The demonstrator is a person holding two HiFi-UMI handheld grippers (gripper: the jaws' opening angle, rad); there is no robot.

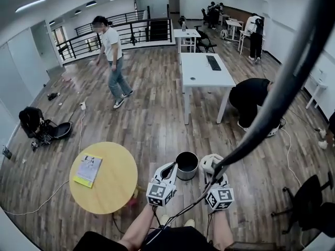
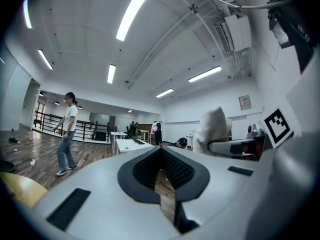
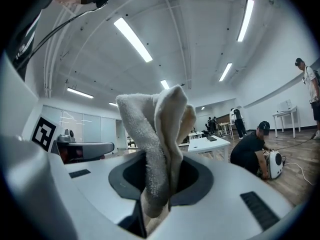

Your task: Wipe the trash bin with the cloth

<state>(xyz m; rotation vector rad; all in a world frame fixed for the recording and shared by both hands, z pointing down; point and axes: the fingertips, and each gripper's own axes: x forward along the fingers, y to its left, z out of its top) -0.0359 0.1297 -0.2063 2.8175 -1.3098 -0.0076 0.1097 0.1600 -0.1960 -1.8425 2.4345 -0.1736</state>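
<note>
Left gripper [image 1: 170, 167]: jaws a narrow slit apart, empty.
Right gripper [image 1: 210, 163]: jaws clamped on cloth [image 3: 160, 134].
Forearms [image 1: 137, 226]: bare, stretched forward, side by side.

The wooden floor [image 1: 152, 124] carried a dark trash bin [image 1: 187, 165] just beside a round yellow table [image 1: 112, 184]; a booklet [image 1: 88, 170] lay near that table's left edge.

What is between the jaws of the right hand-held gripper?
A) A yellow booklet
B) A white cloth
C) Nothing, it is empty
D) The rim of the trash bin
B: in the right gripper view, a white cloth stands pinched between the jaws of the right hand-held gripper.
</note>
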